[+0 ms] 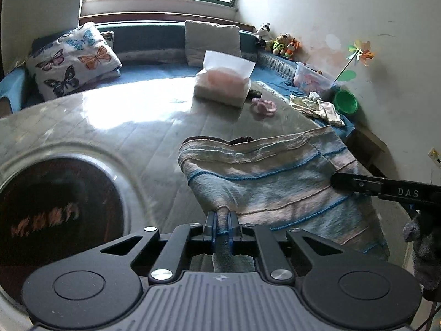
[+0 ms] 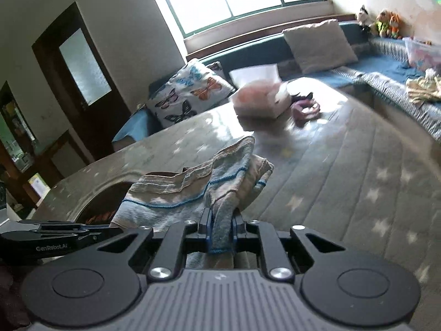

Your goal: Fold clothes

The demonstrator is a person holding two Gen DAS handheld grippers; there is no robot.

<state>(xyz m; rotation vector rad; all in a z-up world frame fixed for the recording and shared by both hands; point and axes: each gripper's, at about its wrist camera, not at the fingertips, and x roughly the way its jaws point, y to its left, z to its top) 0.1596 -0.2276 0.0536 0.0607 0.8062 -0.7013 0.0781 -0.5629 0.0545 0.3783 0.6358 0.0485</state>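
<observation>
Both claws hold the striped cloth [image 1: 278, 182]: our left claw [image 1: 222, 224] is pinched on one bunched corner, our right claw [image 2: 222, 227] on another, each with only a narrow tongue of fabric between its jaws. The cloth hangs slack between them, part lifted, part lying on the table [image 1: 115, 127].

Risks, as we judge them:
- Slip. Each bite is small and near a hem; a hard pull apart could draw a corner out.
- Uneven fold. In the right view the cloth is doubled and twisted at 12 o'clock of the claw, so the layers may set down skewed.
- Snag. The tissue box [image 1: 220, 82] and pink item [image 1: 263, 106] sit at 12 to 1 o'clock of the left claw, near the cloth's far edge.

Room: bare tabletop from 10 to 12 o'clock of the left claw. A dark oval inset [image 1: 58, 220] lies at 9 o'clock. The table's edge runs near at 3 o'clock, the sofa [image 1: 154, 66] beyond.
</observation>
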